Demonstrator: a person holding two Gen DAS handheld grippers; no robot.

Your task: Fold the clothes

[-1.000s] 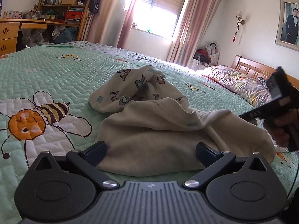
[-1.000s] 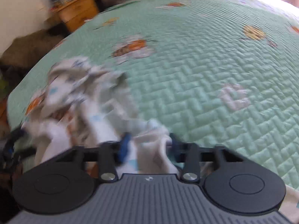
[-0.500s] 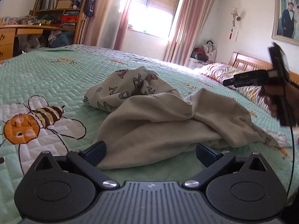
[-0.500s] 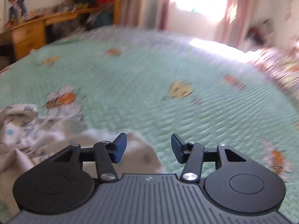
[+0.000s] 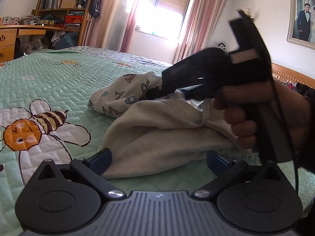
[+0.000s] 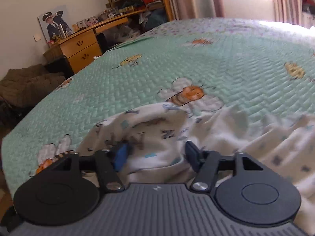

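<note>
A crumpled cream garment [image 5: 157,137] printed with letters lies on the green bee quilt [image 5: 49,78]. My left gripper [image 5: 159,159] rests low at its near edge, open wide, with the hem between the fingers but untouched. A hand holds my right gripper [image 5: 154,94] above the heap, its tips pushed into the lettered folds. In the right wrist view the right gripper [image 6: 155,154] has its jaws closing, still apart. A bunch of the lettered garment [image 6: 149,129] sits between the pads.
The quilt [image 6: 216,59] stretches wide beyond the garment. A wooden desk [image 6: 82,45] and bookshelf [image 5: 65,4] stand past the bed's far side, a headboard [image 5: 289,74] at the right. Dark bedding [image 6: 25,84] is heaped on the floor by the bed.
My right gripper swept in from the right and dropped onto the top of the garment, so cloth now lies between its jaws. The left gripper stayed put, open.
</note>
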